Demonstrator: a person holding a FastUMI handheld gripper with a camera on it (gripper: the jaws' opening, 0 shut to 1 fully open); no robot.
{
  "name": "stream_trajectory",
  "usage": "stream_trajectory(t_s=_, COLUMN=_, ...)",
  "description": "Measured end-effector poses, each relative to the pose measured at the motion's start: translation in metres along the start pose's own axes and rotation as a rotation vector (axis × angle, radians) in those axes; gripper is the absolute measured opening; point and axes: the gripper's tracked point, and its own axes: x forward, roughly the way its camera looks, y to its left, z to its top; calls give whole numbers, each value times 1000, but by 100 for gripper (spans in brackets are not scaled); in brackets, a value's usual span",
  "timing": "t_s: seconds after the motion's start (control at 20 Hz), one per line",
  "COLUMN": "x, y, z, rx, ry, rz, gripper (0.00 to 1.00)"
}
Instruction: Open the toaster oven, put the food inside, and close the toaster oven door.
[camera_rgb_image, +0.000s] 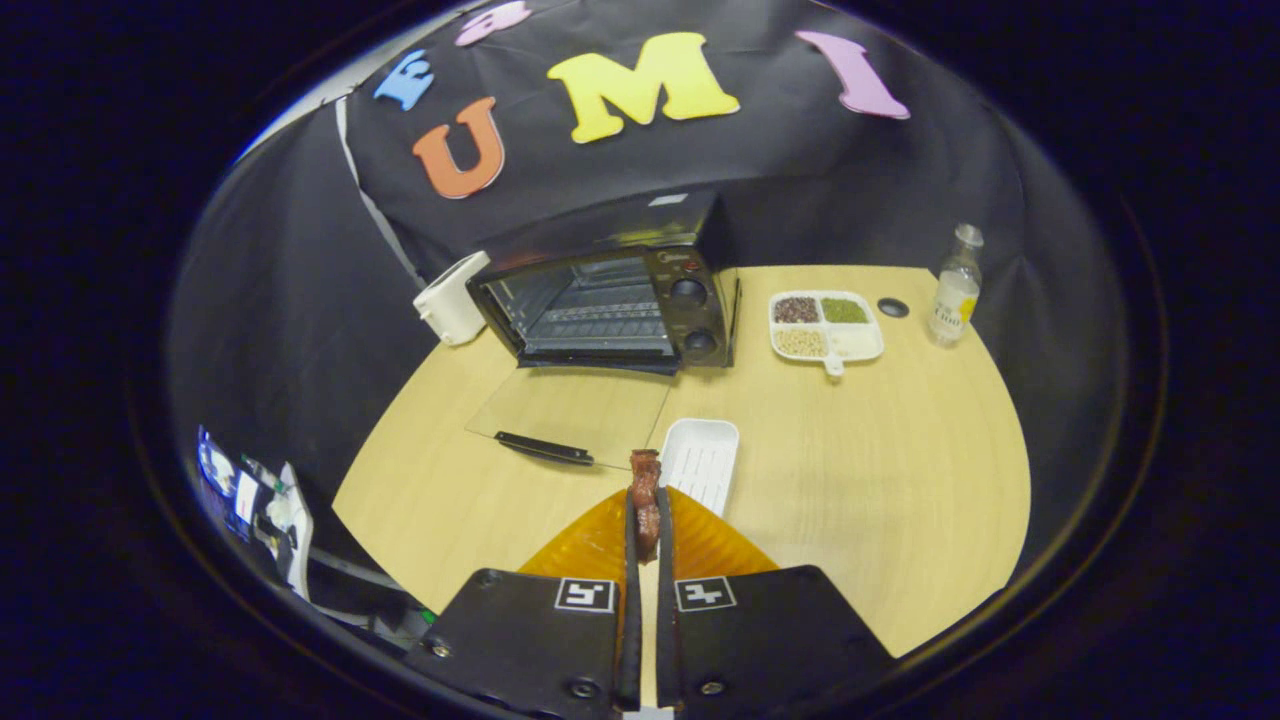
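A black toaster oven (610, 300) stands at the far side of the wooden table, its glass door (570, 410) folded down flat with a black handle (543, 448) at the near edge. The wire rack inside is bare. My gripper (647, 500) is shut on a reddish-brown piece of food (645, 500), which sticks out past the fingertips. The food is held above the table, well short of the oven and just to the right of the open door.
A white empty tray (700, 462) lies just beyond the fingers. A white divided dish of beans and grains (825, 326), a small dark lid (892, 307) and a clear bottle (955, 290) stand to the oven's right. A white toaster (452, 298) stands at its left.
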Motion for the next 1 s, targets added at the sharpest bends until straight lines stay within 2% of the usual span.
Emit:
stream_trajectory(t_s=0.25, x=11, y=61, z=11, rx=-109, ry=-14, rz=1, gripper=9)
stream_trajectory(t_s=0.5, x=39, y=108, z=30, rx=-116, ry=-29, rz=2, gripper=9)
stream_trajectory(t_s=0.7, x=71, y=129, z=49, rx=-42, ry=-68, rz=1, gripper=9)
stream_trajectory(t_s=1.0, x=125, y=140, z=74, rx=192, ry=-139, rz=33, gripper=9)
